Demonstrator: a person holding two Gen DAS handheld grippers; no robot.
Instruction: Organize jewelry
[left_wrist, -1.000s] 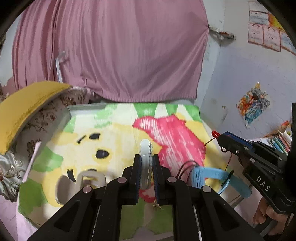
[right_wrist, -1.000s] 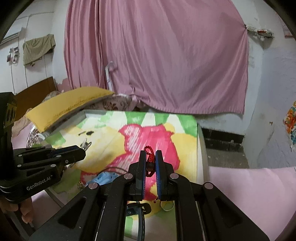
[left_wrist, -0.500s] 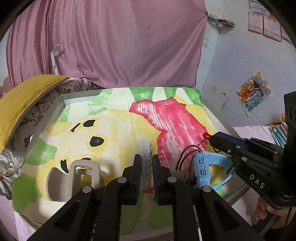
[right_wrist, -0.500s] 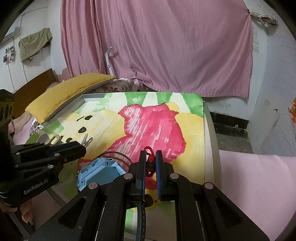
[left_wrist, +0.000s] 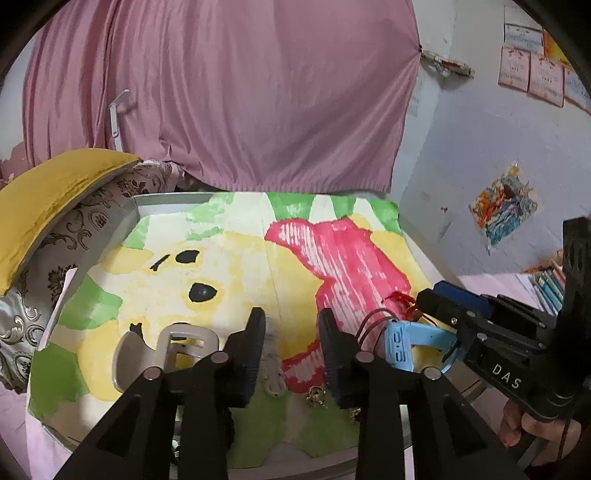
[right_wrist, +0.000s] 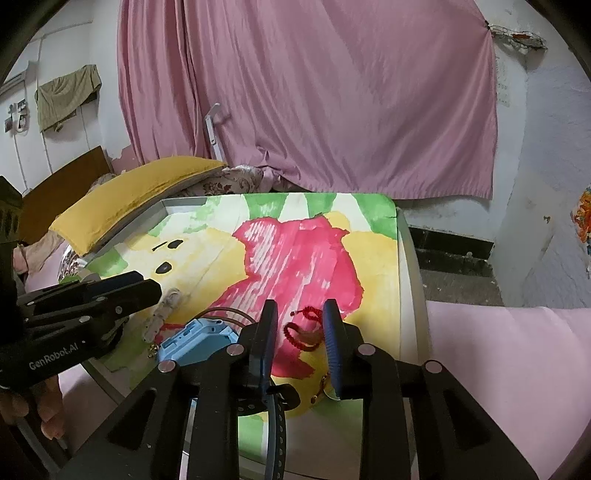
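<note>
My left gripper is open; a pale grey toothed hair clip lies on the painted tray between its jaws. My right gripper is open; a red braided cord bracelet lies on the tray between its jaws. In the left wrist view the red bracelet lies by the right gripper's tips. The hair clip also shows in the right wrist view, beside the left gripper.
A blue watch with dark thin bands lies at the tray's front right. A beige claw clip lies front left. Small gold pieces sit near the front edge. A yellow pillow borders the tray's left.
Both grippers have opened. The left let go of the hair clip and the right let go of the red bracelet; both now lie on the tray.
</note>
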